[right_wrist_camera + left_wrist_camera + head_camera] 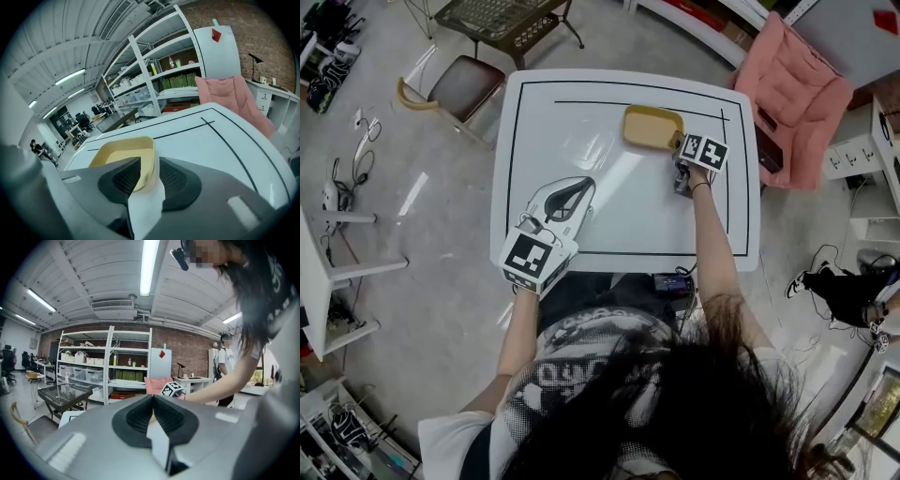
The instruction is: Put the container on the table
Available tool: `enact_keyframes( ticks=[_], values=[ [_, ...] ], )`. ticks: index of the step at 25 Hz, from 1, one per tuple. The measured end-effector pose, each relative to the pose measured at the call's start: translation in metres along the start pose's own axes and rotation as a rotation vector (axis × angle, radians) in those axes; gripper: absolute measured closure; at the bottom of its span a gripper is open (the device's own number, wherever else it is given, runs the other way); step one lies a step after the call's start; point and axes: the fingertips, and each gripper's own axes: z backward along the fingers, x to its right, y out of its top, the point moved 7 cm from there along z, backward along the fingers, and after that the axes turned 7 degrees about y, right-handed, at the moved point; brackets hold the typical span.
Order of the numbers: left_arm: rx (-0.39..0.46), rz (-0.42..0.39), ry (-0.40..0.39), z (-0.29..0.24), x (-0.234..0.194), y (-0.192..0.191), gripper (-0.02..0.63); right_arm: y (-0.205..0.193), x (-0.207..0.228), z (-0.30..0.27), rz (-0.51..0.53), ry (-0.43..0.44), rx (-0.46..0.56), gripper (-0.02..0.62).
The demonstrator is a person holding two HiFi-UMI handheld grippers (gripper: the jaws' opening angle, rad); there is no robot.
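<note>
**While the yellow container is sitting on the table, the right jaws are standing wide around its wall**

As the person is leaning over the white table [581,122], the yellow container [652,127] is lying on its far right part, inside the black rectangle drawn on the top and across the far inner line. It is sitting upright with its open side up, and it appears to be resting flat on the tabletop.

The right gripper [680,150] is reaching down at the container's near right corner. In the right gripper view its jaws are standing wide apart, with the container's near wall rising between them. The left pad [123,177] is sitting inside the container close to the wall, while the right pad [174,177] is standing outside it with white tabletop showing in the gap. Neither pad is pressing on the wall, so the claw is straddling the rim without gripping it.

The left gripper [584,185] is hovering over the near left part of the table, well apart from the container and pointing roughly level across the room. In the left gripper view its jaws are meeting at the tips, narrow and holding nothing.

Beyond the table's right edge a pink cushioned chair [787,94] is standing. A chair with a brown seat [464,84] is waiting off the far left corner, near a black mesh-topped table [502,19]. White shelving [103,362] is lining the brick wall behind.
</note>
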Motion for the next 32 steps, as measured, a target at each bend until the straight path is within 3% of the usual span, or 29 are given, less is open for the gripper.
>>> enact_keyframes(
  ticks=[4, 15, 25, 32],
  values=[
    [0.004, 0.002, -0.019, 0.000, -0.005, -0.002, 0.606, 0.001, -0.014, 0.027, 0.083, 0.033, 0.025, 0.469],
    [0.001, 0.011, -0.092, 0.000, -0.003, -0.011, 0.606, -0.039, -0.084, 0.138, 0.157, 0.255, 0.163, 0.492],
    [-0.045, 0.026, -0.128, -0.016, 0.016, -0.023, 0.606, -0.086, -0.114, 0.204, 0.175, 0.296, 0.204, 0.520],
    [-0.036, 0.019, -0.160, -0.008, 0.062, -0.022, 0.606, -0.119, -0.105, 0.257, 0.206, 0.292, 0.215, 0.531]
  ],
)
